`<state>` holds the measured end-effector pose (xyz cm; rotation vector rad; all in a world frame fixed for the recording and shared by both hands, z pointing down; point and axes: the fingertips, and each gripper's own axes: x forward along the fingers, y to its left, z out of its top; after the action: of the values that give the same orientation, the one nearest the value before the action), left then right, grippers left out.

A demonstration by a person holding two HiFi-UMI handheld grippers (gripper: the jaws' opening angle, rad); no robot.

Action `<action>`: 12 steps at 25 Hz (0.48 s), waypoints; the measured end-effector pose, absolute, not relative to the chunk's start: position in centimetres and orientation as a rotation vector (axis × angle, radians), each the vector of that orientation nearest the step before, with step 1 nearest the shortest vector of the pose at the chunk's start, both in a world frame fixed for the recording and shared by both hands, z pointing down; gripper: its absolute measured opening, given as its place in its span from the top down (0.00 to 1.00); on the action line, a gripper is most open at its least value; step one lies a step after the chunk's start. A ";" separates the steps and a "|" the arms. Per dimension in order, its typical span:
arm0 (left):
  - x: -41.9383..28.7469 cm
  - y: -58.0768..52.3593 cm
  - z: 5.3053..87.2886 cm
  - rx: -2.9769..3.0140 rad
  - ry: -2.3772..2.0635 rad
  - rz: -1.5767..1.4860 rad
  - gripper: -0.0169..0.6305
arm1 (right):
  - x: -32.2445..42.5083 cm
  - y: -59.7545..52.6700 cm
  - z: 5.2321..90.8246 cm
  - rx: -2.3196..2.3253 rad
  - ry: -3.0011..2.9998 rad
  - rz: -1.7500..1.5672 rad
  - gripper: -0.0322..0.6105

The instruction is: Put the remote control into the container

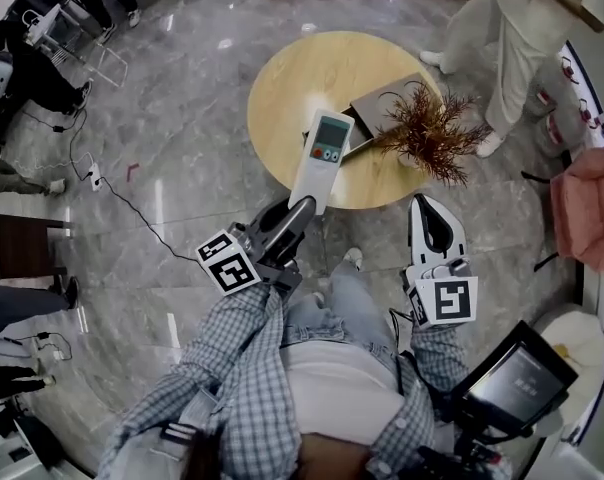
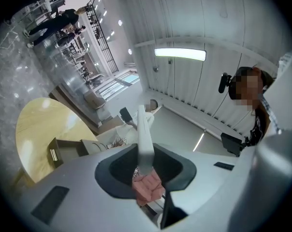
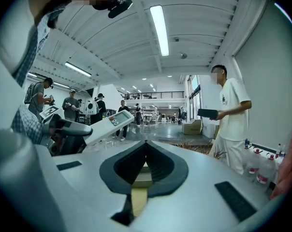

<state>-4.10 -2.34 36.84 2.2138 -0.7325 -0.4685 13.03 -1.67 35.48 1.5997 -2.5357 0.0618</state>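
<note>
left gripper [image 1: 300, 210], at centre frame, pinches the remote control [image 1: 323, 153] by its lower end; right gripper [image 1: 429, 208], centre right, points up-frame, jaws pressed together, empty.

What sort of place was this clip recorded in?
Probably a large open indoor hall, perhaps a lobby or workshop: polished marble floor, a round wooden table, a high ceiling with strip lights, people standing about.

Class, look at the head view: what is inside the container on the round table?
No object shows on the container's visible floor. The dried plant covers its right side and the remote control, held in the left gripper, covers its near corner.
</note>
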 end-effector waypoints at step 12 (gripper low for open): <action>-1.2 -8.0 36.3 2.190 -0.800 -0.494 0.82 | 13.8 -6.5 35.1 1.434 -2.617 0.029 0.94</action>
<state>-1.16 -8.04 36.32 2.1904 -0.8003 -0.4936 13.80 -6.52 35.11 1.4340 -2.6174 0.0285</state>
